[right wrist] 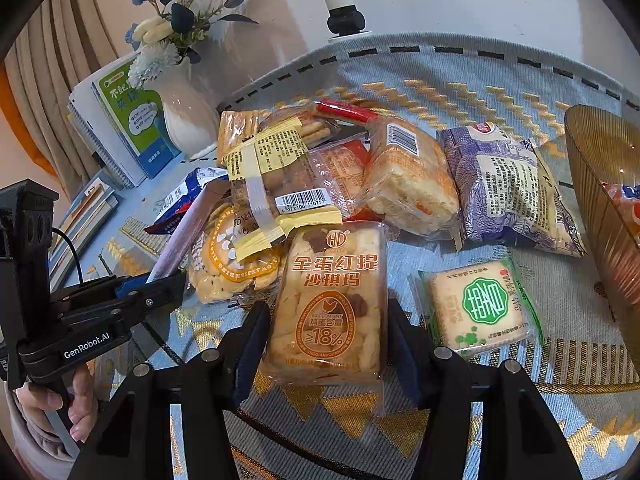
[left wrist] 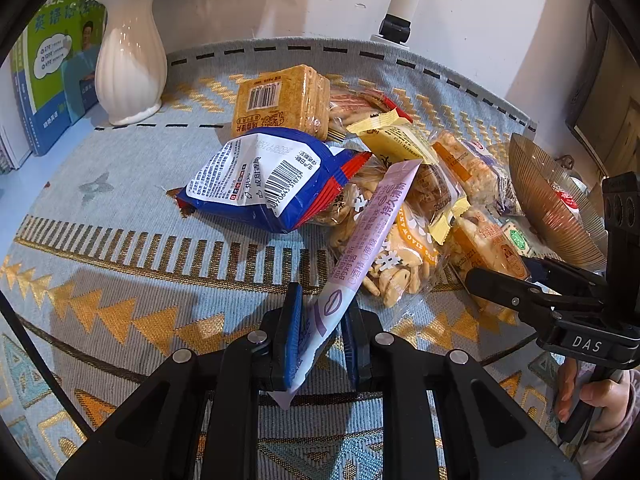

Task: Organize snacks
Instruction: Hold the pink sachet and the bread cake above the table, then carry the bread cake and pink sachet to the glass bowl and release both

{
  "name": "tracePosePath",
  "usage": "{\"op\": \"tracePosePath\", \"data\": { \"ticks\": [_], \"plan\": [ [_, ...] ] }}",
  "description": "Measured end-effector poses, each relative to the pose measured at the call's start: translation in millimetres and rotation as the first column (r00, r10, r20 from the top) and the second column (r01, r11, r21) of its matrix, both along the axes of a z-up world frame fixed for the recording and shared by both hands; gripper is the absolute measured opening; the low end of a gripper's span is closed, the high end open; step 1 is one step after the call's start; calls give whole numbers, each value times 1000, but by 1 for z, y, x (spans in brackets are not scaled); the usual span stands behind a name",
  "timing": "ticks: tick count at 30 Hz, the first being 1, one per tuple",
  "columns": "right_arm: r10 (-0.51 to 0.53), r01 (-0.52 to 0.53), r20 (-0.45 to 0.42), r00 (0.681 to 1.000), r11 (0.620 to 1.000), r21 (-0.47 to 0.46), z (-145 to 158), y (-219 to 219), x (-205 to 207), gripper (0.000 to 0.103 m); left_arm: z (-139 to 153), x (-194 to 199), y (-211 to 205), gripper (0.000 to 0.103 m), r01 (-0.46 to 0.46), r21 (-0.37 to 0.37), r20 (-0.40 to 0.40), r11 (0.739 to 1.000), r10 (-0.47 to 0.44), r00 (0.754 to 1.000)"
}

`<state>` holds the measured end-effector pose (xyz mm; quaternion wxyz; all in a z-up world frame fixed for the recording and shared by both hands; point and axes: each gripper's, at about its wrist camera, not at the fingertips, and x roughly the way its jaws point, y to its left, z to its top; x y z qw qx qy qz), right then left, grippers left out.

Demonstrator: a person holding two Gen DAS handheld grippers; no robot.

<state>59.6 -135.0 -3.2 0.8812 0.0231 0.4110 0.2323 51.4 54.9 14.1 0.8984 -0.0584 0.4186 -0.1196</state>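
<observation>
Left gripper pinching lilac sachet, right gripper jaws wide around sachima pack — patterned tablecloth, vase.

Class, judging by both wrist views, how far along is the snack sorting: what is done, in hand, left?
Done: little; one red-and-white packet lies in the amber bowl. In hand: the left claw grips a long lilac sachet; the right claw straddles the orange sachima pack, not visibly clamped. Left: the pile on the cloth, including the blue bag and green-label biscuit.

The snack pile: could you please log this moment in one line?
left claw: shut on purple stick pack | right claw: open around sachima pack | bowl: right
</observation>
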Motion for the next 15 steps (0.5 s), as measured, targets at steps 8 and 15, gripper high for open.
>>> {"op": "tracePosePath", "data": {
  "ticks": [8,15],
  "plan": [
    [3,-3,1,1000,1000,-10,0,1,0,56,0,0,0,17,0,-1,0,1000,0,1000],
    [6,-6,2,1000,1000,-16,1,2,0,56,0,0,1,17,0,-2,2,1000,0,1000]
  ]
}}
